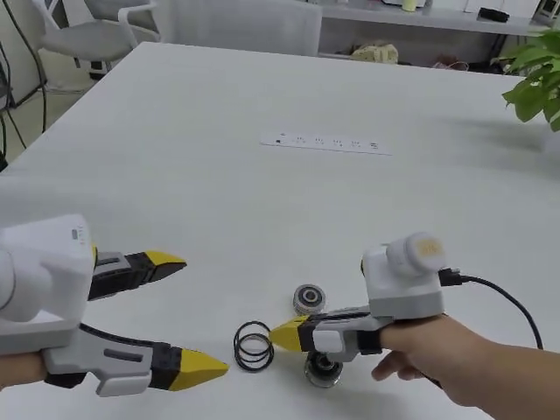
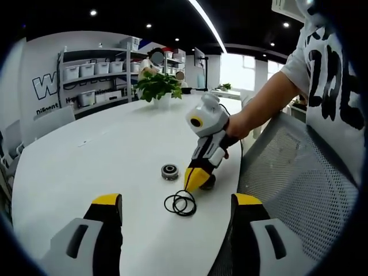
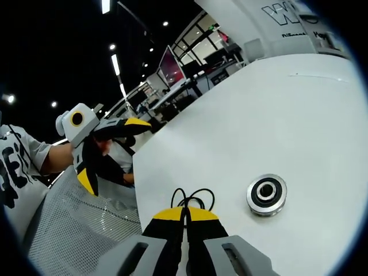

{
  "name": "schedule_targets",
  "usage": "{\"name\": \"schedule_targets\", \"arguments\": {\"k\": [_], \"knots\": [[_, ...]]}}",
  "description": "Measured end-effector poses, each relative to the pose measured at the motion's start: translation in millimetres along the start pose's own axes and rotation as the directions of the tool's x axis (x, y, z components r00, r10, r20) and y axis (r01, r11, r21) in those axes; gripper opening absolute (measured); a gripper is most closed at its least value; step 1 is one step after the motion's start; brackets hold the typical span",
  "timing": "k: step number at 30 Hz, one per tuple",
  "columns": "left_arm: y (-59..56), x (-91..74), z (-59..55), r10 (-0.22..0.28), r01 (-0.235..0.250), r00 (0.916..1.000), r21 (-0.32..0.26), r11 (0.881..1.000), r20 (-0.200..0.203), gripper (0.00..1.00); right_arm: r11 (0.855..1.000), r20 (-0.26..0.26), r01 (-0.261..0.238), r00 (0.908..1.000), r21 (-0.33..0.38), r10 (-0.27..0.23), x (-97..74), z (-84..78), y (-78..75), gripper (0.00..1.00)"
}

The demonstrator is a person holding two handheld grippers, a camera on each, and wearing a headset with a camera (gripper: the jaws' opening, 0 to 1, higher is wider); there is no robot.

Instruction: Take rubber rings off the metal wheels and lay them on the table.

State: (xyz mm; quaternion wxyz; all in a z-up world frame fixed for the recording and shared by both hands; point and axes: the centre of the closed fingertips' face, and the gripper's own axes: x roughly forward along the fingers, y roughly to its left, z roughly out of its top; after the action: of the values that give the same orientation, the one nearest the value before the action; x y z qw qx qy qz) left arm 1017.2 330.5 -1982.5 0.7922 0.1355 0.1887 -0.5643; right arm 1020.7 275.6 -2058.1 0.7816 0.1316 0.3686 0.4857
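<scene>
We are seeing rubber rings [image 1: 254, 346] lying loose on the desk [image 1: 262, 201], bottom centre, near two metal wheels [image 1: 309, 297]. Our right tool [image 1: 287, 333], pressed together, is hovering beside them; our left tool [image 1: 185, 313] is spreading, lower left. More may be remaining.

Bright, even office light; fisheye bending at the edges.
Overhead light falls flat on the white desk [image 1: 262, 175], leaving only faint, soft shadows beside the rubber rings [image 1: 254, 346]. In both gripper views a strip light [image 2: 206, 23] and small ceiling spots [image 2: 93, 12] glare against a dark ceiling in the upper frame, and lines bow toward the edges; centres are sharp.
</scene>
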Motion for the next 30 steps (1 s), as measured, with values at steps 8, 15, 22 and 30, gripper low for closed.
{"name": "schedule_targets", "arguments": {"k": [8, 15, 22, 30], "knots": [[0.7, -0.9, -2.8, 0.005, -0.005, 1.0000, -0.001, 1.000, -0.005, 0.75, 1.000, -0.034, 0.013, 0.9993, -0.012, -0.014, 2.3, -7.2, -3.3, 0.00], [0.0, -1.3, -5.5, 0.006, -0.006, 0.9999, -0.004, 1.000, -0.013, 0.74, 0.999, -0.044, 0.031, 0.9985, -0.022, -0.032, 3.0, -9.8, -7.7, 0.00], [-1.2, -0.7, -5.9, 0.004, -0.004, 0.9999, -0.009, 1.000, -0.015, 0.74, 0.999, -0.045, 0.041, 0.9981, -0.032, -0.042, 4.5, -9.9, -10.4, 0.00], [-1.3, -0.7, -8.6, 0.003, -0.003, 0.9997, -0.009, 1.000, -0.025, 0.74, 0.998, -0.041, 0.049, 0.9979, -0.043, -0.051, 3.2, -9.5, -12.3, 0.04]]}}
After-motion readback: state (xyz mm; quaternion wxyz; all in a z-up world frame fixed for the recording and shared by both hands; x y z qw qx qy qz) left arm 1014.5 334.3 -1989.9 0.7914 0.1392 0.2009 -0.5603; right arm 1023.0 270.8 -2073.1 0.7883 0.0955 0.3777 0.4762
